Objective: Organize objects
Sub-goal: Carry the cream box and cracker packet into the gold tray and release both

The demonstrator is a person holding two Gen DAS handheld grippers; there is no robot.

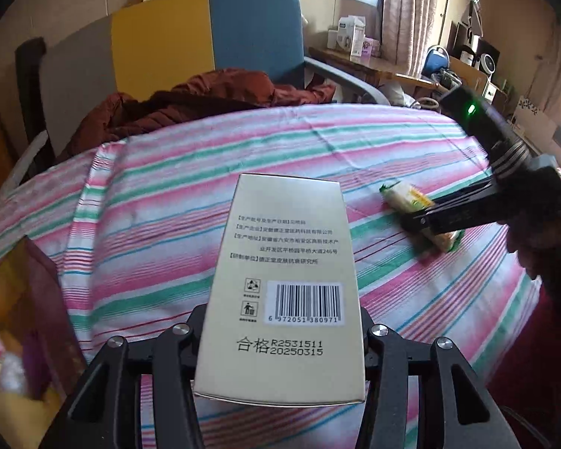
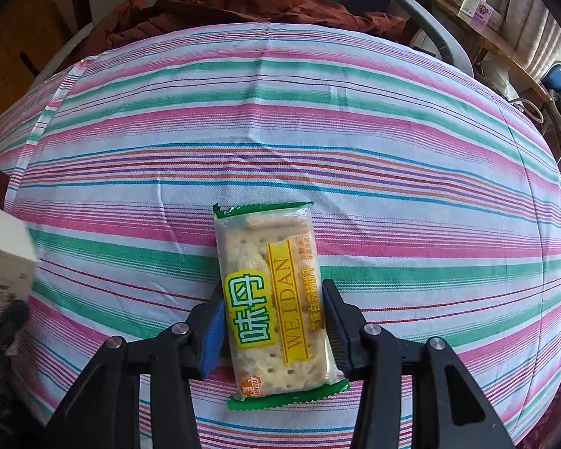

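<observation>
My left gripper [image 1: 282, 340] is shut on a tall pale gold box [image 1: 280, 262] with a barcode and Chinese print, held above the striped bed. My right gripper [image 2: 275, 321] has its jaws around a clear cracker packet [image 2: 273, 299] with green ends and a yellow WEIDAN label, which lies on the striped sheet [image 2: 318, 131]; the pads touch both its sides. In the left wrist view the right gripper [image 1: 426, 220] and the packet [image 1: 407, 194] are seen at the right. The box's edge shows at the left of the right wrist view [image 2: 3, 247].
A rust-red jacket [image 1: 190, 101] lies at the far end of the bed against a grey, yellow and blue headboard [image 1: 205, 37]. A wooden desk with boxes [image 1: 355, 48] stands at the back right. A bag with small items [image 1: 3, 355] is at the left.
</observation>
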